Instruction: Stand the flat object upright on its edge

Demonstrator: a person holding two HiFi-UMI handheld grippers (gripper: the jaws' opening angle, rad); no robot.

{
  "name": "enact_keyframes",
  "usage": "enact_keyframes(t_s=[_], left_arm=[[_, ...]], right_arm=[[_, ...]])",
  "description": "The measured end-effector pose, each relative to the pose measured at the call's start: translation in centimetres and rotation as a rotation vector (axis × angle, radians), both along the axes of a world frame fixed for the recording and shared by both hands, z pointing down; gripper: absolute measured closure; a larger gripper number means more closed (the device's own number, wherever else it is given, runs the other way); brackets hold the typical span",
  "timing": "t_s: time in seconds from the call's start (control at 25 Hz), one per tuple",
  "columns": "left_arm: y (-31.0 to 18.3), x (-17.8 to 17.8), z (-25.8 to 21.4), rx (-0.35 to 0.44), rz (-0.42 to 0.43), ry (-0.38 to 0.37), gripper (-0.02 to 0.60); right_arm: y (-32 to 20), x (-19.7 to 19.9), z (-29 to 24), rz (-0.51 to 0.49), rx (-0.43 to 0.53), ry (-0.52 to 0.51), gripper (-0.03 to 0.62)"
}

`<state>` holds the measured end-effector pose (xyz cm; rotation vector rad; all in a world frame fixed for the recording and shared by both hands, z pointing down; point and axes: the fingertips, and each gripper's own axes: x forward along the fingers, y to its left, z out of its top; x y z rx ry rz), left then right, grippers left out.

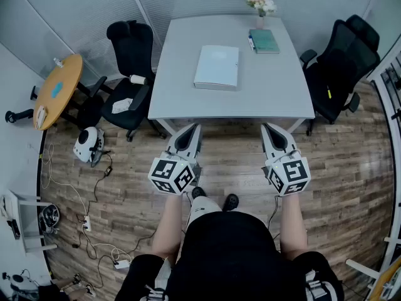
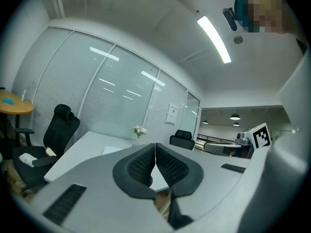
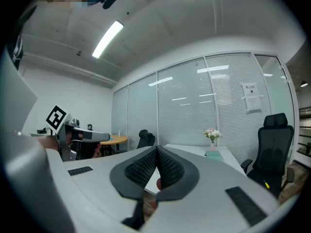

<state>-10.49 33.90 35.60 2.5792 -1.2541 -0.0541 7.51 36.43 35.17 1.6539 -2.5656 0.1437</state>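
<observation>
Flat object [image 1: 216,66]: looks like a thin rectangular folder or closed binder, pale blue-white on top, with a slightly darker edge along the near side. Lying flat on its broad face, cover up, not on edge. Sits pretty much square to the grey surface [image 1: 276,93], roughly in the middle of it, with the long sides running away from the jaws. Well ahead of both pairs of jaws and apart from both, between their two lines but closer to the left pair's. In the left gripper view, only shows as a pale patch [image 2: 114,149] a bit left of the jaws and beyond them. Can't tell the material or any print on it.
</observation>
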Motion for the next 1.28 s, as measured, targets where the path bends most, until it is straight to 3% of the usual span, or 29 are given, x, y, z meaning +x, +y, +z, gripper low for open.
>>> enact_keyframes(t_s=[0.64, 0.76, 1.28], left_arm=[[1.5, 1.8, 0.4, 0.001, 0.014, -0.038, 0.557], [1.5, 2.1, 0.5, 0.000, 0.007, -0.044, 0.557], [-1.4, 0.9, 2.3, -0.035, 0.004, -0.067, 0.555]], right_arm=[[1.5, 0.9, 0.2, -0.015, 0.034, 0.024, 0.579], [1.5, 1.5, 0.6, -0.001, 0.017, -0.011, 0.577], [-2.0, 0.2, 2.1, -0.013, -0.009, -0.017, 0.577]])
